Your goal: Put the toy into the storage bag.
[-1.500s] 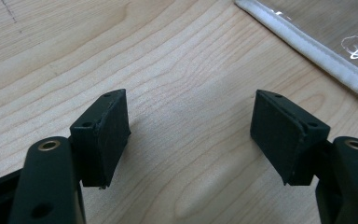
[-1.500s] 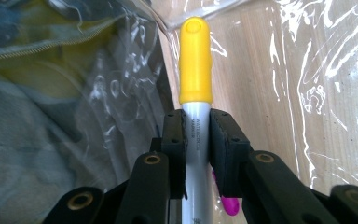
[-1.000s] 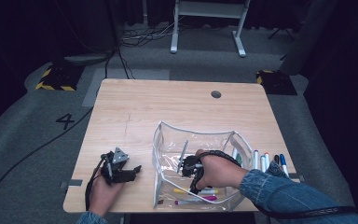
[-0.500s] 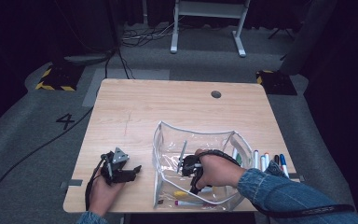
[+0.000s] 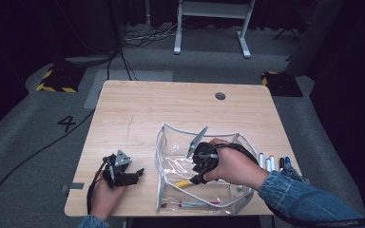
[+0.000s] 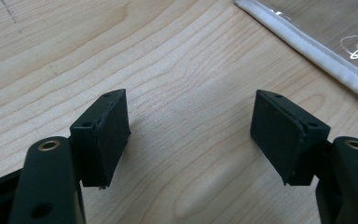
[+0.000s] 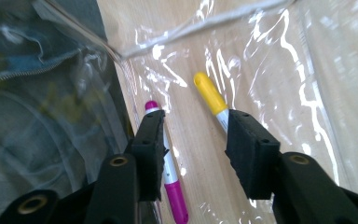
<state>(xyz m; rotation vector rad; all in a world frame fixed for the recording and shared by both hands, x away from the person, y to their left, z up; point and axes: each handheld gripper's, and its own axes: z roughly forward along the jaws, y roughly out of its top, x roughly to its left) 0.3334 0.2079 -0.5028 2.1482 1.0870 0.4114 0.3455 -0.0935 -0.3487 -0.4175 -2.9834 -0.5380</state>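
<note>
Lying inside the clear pouch [image 5: 171, 142] in the lower middle of the high view, the yellow-capped marker [image 7: 210, 94] is what the right hand-held gripper [image 7: 193, 140] seems to be working with. In the right gripper view it runs from the upper centre of the frame down behind the right jaw, cap end farthest from the camera. A marker like this should be light and stiff, with a smooth round barrel that can roll or squirt out of flat pads; I would take it across the middle of the white barrel rather than on the tapered cap. The jaws of that gripper stand spread, with nothing between them, and the marker sits just behind the right one.

Beside it, lower left in that frame, lies a magenta marker [image 7: 170, 179], partly hidden by the left jaw and near enough to be caught by mistake. The pouch is soft, glossy film that will buckle and slide under a push, and its white-edged rim leaves little room to turn.

Farther right on the counter [image 5: 171, 104] a row of loose markers [image 5: 272, 162] waits by the pouch. The left hand-held gripper [image 6: 191, 135] rests at the lower left of the high view, jaws spread wide over bare wood.
</note>
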